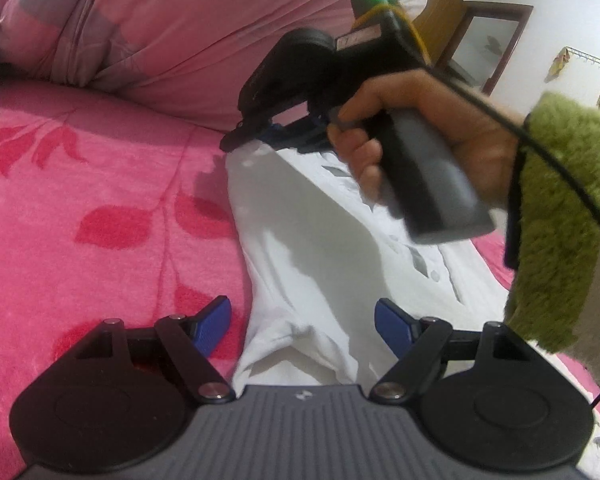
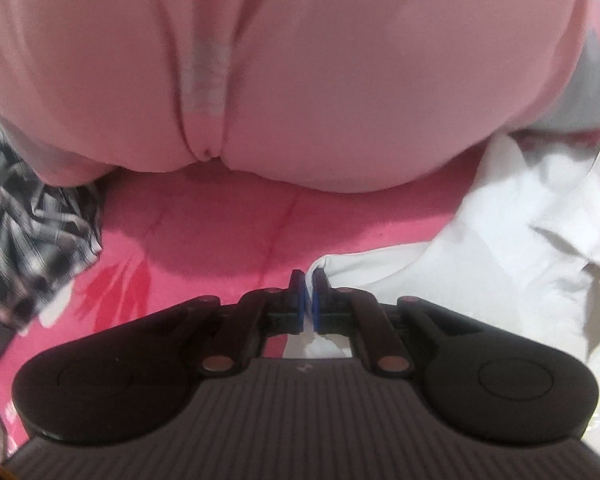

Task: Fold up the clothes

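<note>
- The right gripper (image 2: 308, 294) has its blue ridged fingers (image 2: 298, 300) pressed together on the edge of the white shirt (image 2: 500, 240).
- The left gripper (image 1: 303, 322) has its blue fingers (image 1: 212, 328) wide apart, holding nothing, with the shirt (image 1: 312, 264) below them.
- The soft, wrinkly shirt lies on a fuzzy pink bed cover (image 1: 100, 200) with red leaf shapes.
- A puffy pink quilt (image 2: 280, 72) sits behind it.
- A checked cloth (image 2: 24, 216) lies off to the side.
- A hand (image 1: 428, 136) in a fluffy green sleeve (image 1: 560, 220) holds the right gripper.

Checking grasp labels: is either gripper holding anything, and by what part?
The right gripper is shut on the white garment, pinching its far edge. The left gripper is open above the garment and holds nothing.
</note>
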### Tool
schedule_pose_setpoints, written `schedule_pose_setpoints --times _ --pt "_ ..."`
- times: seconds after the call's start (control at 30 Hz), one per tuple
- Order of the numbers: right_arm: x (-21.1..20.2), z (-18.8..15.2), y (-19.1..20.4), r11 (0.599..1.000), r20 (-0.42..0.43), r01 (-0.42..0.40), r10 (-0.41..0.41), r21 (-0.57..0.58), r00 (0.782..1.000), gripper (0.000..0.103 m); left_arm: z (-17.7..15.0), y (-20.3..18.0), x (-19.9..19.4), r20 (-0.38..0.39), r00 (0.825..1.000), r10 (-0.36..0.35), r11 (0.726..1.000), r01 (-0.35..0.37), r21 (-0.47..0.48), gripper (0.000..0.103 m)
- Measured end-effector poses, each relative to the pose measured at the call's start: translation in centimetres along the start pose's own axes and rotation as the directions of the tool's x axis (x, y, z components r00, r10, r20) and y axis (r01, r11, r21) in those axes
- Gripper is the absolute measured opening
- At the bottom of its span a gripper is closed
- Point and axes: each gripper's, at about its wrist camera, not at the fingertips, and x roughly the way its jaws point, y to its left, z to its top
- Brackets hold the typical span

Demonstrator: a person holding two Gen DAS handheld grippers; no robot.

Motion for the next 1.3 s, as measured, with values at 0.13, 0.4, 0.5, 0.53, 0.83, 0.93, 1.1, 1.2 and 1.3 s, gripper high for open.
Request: schedule_pose_setpoints --times 0.13,0.4,0.5,0.53,0.83,0.93,1.1,1.2,1.3 --pt "1.7 -0.3 -1.0 0.999 0.001 -0.016 0.016 0.034 1.000 0.004 0.0 0.0 0.0 0.000 1.000 0.000 1.000 0.000 0.000 0.080" --pt "-3.4 1.9 -2.2 0.992 0.131 -0.042 0.026 0.118 0.991 0.025 0.4 0.3 0.0 0.000 1.000 -0.011 1.000 0.011 -0.013 0.080" --pt "-8.8 1.5 -2.7 0.986 0.202 -0.074 0.043 0.152 0.979 0.025 0.6 0.4 0.0 0.000 1.000 -0.015 1.000 0.015 -0.019 0.080" --pt "-11.1 0.8 -2.9 0.982 0.227 -0.085 0.045 0.168 0.973 0.025 0.6 0.4 0.0 0.000 1.000 -0.016 1.000 0.016 -0.021 0.080" --pt "-37.3 -12.7 -5.5 0.915 0.499 -0.190 -0.014 0.357 0.866 0.025 0.6 0.5 -0.3 -0.001 1.000 -0.027 0.999 0.027 -0.036 0.080" --pt "-44.7 -19.8 -5.9 0.887 0.577 -0.211 -0.075 0.412 0.814 0.025 0.7 0.5 -0.2 -0.001 1.000 -0.027 0.999 0.027 -0.036 0.081" --pt "-52.2 -31.6 -6.3 0.849 0.650 -0.220 -0.176 0.480 0.739 0.025 0.6 0.6 -0.3 0.001 0.999 -0.033 0.998 0.033 -0.045 0.081" --pt "-52.7 -36.6 -6.8 0.823 0.649 -0.223 -0.215 0.523 0.730 0.025 0.8 0.6 -0.4 -0.001 0.999 -0.032 0.998 0.032 -0.051 0.081" --pt "-50.9 -40.0 -8.2 0.794 0.628 -0.232 -0.227 0.562 0.744 0.025 1.2 0.0 -0.9 -0.001 1.000 0.002 0.999 -0.003 -0.045 0.081"
